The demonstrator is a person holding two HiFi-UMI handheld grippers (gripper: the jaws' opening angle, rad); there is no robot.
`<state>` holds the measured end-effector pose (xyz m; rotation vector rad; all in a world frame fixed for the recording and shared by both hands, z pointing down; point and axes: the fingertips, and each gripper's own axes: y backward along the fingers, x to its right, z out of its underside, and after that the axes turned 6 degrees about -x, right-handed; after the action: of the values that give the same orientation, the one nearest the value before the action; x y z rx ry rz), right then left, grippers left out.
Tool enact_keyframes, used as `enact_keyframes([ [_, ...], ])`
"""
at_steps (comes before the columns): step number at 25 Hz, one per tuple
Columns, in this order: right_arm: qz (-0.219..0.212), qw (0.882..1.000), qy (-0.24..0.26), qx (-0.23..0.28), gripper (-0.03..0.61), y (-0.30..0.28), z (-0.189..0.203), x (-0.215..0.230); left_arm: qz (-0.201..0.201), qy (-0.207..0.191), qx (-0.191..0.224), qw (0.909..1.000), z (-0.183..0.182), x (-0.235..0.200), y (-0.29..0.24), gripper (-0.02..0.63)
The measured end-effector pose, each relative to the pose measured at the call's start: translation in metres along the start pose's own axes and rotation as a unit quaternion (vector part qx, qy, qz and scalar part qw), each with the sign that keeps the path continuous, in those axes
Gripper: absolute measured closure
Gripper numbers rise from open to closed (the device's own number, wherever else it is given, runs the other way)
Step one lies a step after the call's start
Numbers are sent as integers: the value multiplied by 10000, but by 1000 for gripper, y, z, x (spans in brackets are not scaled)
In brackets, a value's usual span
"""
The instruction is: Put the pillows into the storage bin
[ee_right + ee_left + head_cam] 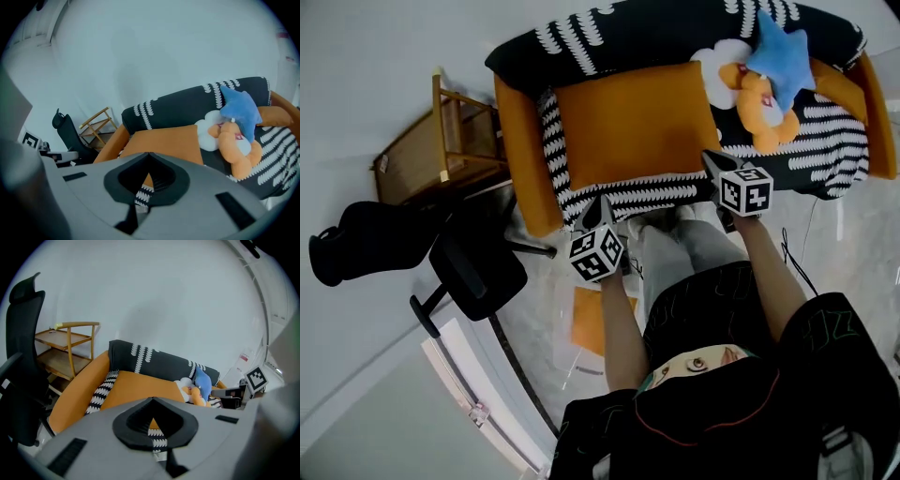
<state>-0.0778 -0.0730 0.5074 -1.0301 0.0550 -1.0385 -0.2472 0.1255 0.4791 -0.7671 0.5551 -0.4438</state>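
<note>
Stretching forward, left tool [602, 206] and right tool [712, 161] slant down, closed.

- The flat orange square cushion [628, 127] lies bare on top — open to reach from the sofa's front edge.
- A blue star-shaped plush pillow [783, 52] and an orange plush bear [764, 112] crowd the seat's right end.
- A black swivel office chair [478, 272] and a wooden slatted rack [422, 155] hem in the left side, beside the orange sofa arm [520, 159].

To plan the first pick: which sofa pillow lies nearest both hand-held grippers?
The large square orange pillow; the blue star pillow lies farther right.
</note>
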Motion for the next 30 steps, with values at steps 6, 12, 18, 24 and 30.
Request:
enact_keyframes([
  [6, 345, 9994, -29, -70, 575, -13, -10, 32, 192, -281, -339, 9988, -18, -1, -48, 615],
  [12, 668, 9964, -419, -326, 575, -44, -14, 61, 306, -441, -933, 9942, -27, -22, -111, 615],
  [18, 957, 9898, -887, -565, 575, -99, -27, 76, 218, -691, -1367, 9880, -42, -61, -169, 615],
  [24, 1076, 9872, -861, -799, 574, -153, -40, 96, 168, -864, -1687, 9817, -49, -100, -223, 585],
  [30, 1232, 9803, -665, -1390, 477, -183, -26, 125, 23, -734, -1934, 9784, -48, -128, -259, 464],
])
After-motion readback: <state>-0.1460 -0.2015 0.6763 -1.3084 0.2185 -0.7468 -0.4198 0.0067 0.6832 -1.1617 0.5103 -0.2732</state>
